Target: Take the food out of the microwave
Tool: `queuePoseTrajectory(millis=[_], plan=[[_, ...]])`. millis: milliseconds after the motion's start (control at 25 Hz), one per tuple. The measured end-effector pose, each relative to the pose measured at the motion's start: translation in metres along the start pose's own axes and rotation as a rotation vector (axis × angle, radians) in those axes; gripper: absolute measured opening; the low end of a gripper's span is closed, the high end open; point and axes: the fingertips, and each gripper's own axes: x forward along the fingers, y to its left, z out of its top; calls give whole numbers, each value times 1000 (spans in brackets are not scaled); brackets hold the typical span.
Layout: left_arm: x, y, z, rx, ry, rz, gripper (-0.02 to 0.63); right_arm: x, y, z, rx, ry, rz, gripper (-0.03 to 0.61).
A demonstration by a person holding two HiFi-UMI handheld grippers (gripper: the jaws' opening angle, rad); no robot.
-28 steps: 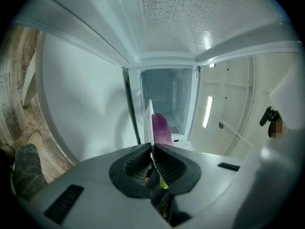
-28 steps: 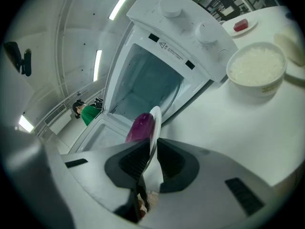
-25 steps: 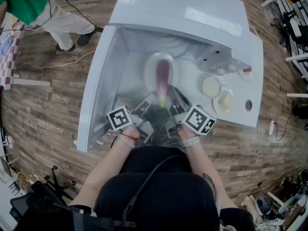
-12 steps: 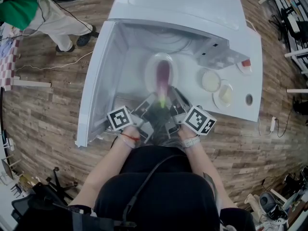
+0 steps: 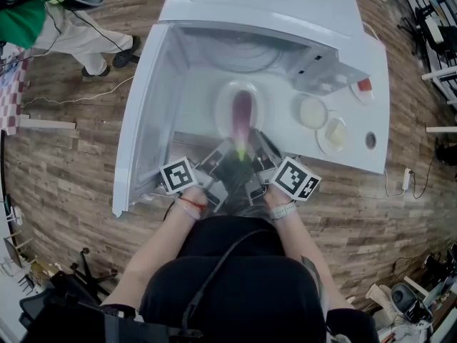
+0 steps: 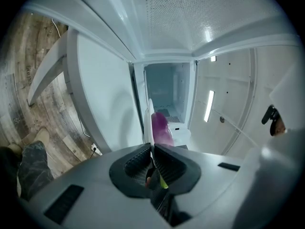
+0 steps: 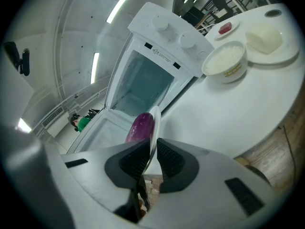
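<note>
So, both grippers are clamped on the same white plate. The left gripper pinches the near rim from the left, the right gripper does the same from the right, and each pair of jaws is squeezed onto the thin edge. A purple eggplant lies along the plate, green stem end toward the person. The plate is held right in front of the open microwave, whose door is swung out to the left. Off to the right, on the white table, sit a bowl of rice, a dish with a pale block and a small red dish.
</note>
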Motion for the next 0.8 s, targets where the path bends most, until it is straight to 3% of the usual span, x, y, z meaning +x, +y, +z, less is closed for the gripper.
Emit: queuePoseTrajectory(millis=[800], plan=[[-17, 26, -26, 61, 75, 59, 32, -22, -24, -27, 22, 0, -49, 60]])
